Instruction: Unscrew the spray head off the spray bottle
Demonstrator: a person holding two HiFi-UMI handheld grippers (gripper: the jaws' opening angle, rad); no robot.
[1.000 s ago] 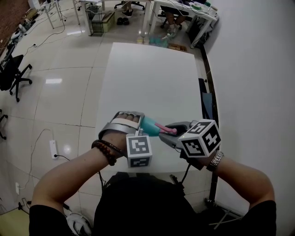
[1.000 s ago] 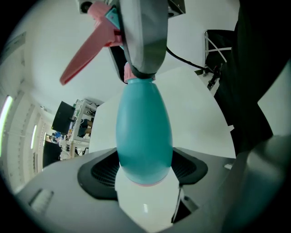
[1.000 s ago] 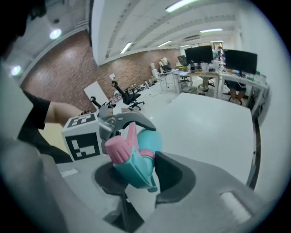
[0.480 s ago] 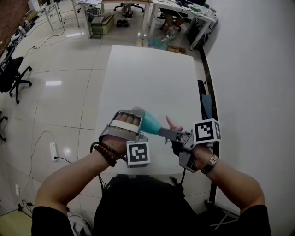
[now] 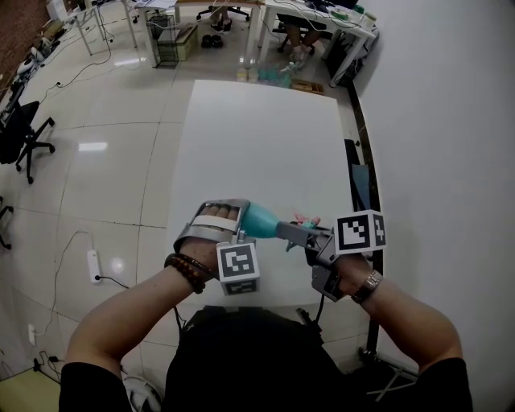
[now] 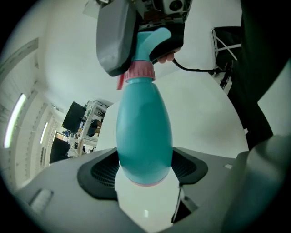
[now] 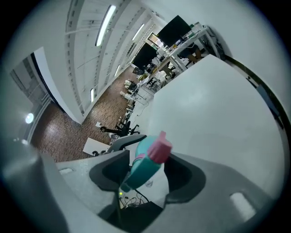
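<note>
A teal spray bottle (image 5: 259, 219) hangs nearly level over the near end of the white table (image 5: 257, 137). My left gripper (image 5: 241, 217) is shut on its fat body (image 6: 144, 132). A pink collar (image 6: 140, 70) joins the body to the teal spray head (image 6: 154, 38), which has a pink nozzle (image 7: 159, 146). My right gripper (image 5: 296, 233) reaches in from the right. Its jaws have just been opening and now stand apart, with the spray head (image 7: 144, 166) between them. One grey finger (image 6: 116, 41) lies alongside the head.
The table's right edge runs along a white wall (image 5: 434, 121). A black office chair (image 5: 28, 129) stands on the tiled floor at the left. Desks and chairs (image 5: 314, 24) crowd the far end. A power strip (image 5: 93, 259) lies on the floor.
The right gripper has rolled about its own line, turning its marker cube, and its jaws have spread off the spray head. The left hand and the bottle have shifted only slightly.
</note>
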